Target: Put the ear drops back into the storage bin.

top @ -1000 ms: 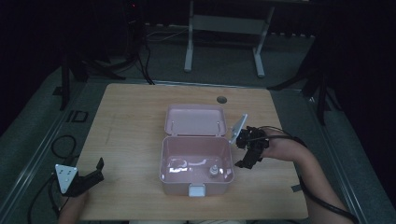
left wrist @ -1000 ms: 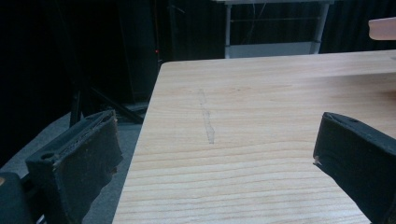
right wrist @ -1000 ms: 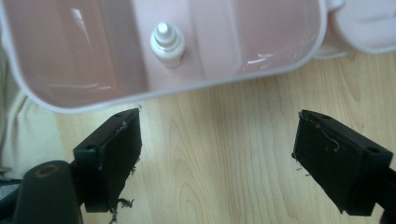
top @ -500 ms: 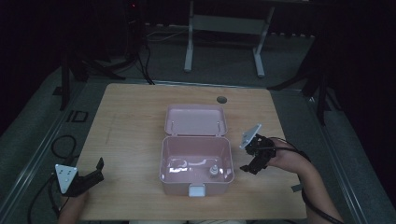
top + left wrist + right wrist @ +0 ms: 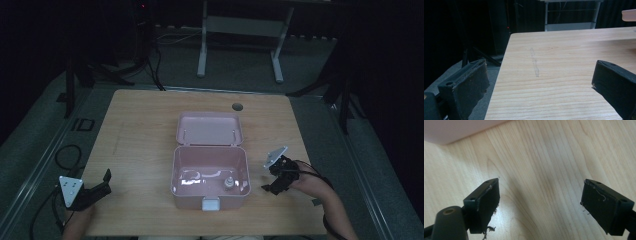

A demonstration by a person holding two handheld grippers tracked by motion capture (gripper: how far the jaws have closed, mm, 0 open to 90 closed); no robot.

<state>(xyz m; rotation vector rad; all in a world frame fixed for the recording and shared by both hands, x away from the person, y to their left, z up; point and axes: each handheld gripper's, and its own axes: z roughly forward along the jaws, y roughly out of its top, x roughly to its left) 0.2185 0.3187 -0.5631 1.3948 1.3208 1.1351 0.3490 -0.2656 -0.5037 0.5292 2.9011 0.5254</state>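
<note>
The right gripper (image 5: 272, 184) has drawn back from the box (image 5: 210, 176) toward 4 o'clock of the surface (image 5: 145, 125). In the high view the open pink box sits mid-surface, lid (image 5: 210, 128) at 12 o'clock, a small item (image 5: 228, 183) inside; the left gripper (image 5: 102, 181) rests at 8 o'clock. In the left gripper view its fingers (image 5: 466, 87) gape wide, empty, over bare wood. In the right gripper view its fingers (image 5: 486, 200) stand wide apart, empty, the box edge (image 5: 456, 128) at 11 o'clock.

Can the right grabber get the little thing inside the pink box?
Probably yes. The pink box stands open, its lid folded back, so the small object can be reached from above. The right hand-held gripper is open, just beside the box, with nothing between them.
</note>
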